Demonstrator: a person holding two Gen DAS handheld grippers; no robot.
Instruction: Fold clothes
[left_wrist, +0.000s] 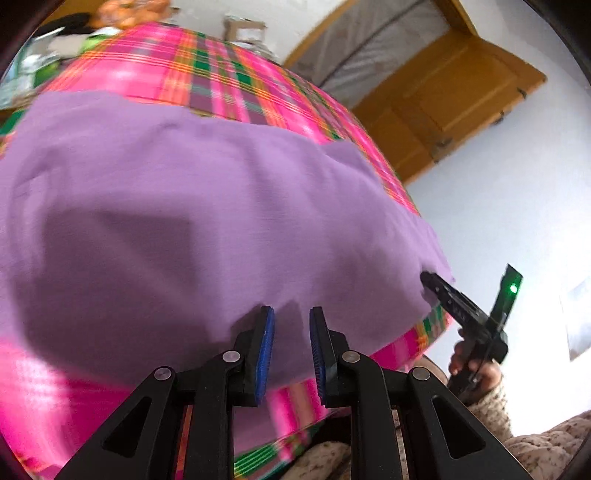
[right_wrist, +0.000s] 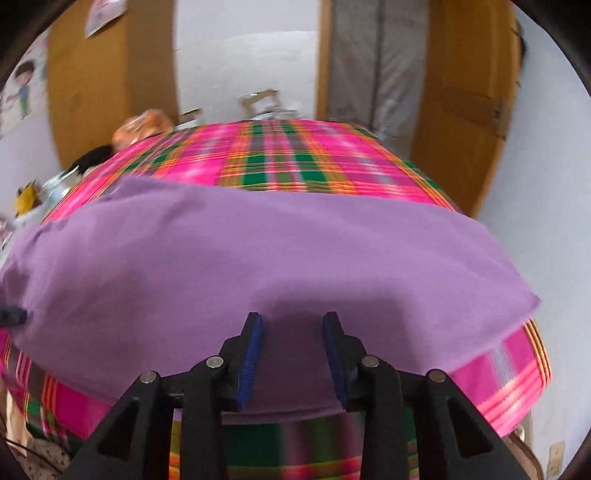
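A plain purple cloth (left_wrist: 192, 221) lies spread flat on a table covered with a pink, green and orange plaid tablecloth (left_wrist: 221, 74). It also shows in the right wrist view (right_wrist: 280, 258). My left gripper (left_wrist: 291, 314) is open and empty, just above the cloth's near edge. My right gripper (right_wrist: 293, 317) is open and empty, over the near edge of the cloth. In the left wrist view the right gripper (left_wrist: 430, 278) reaches in at the cloth's near right corner, held by a hand. The left gripper's tip (right_wrist: 13, 315) shows at the right wrist view's left edge.
Clutter sits at the table's far left: an orange bag (right_wrist: 142, 123), dark and yellow items (right_wrist: 27, 197). Glass items (right_wrist: 262, 103) stand at the far edge. A wooden door (right_wrist: 465, 110) and a grey curtain (right_wrist: 373, 66) are behind the table.
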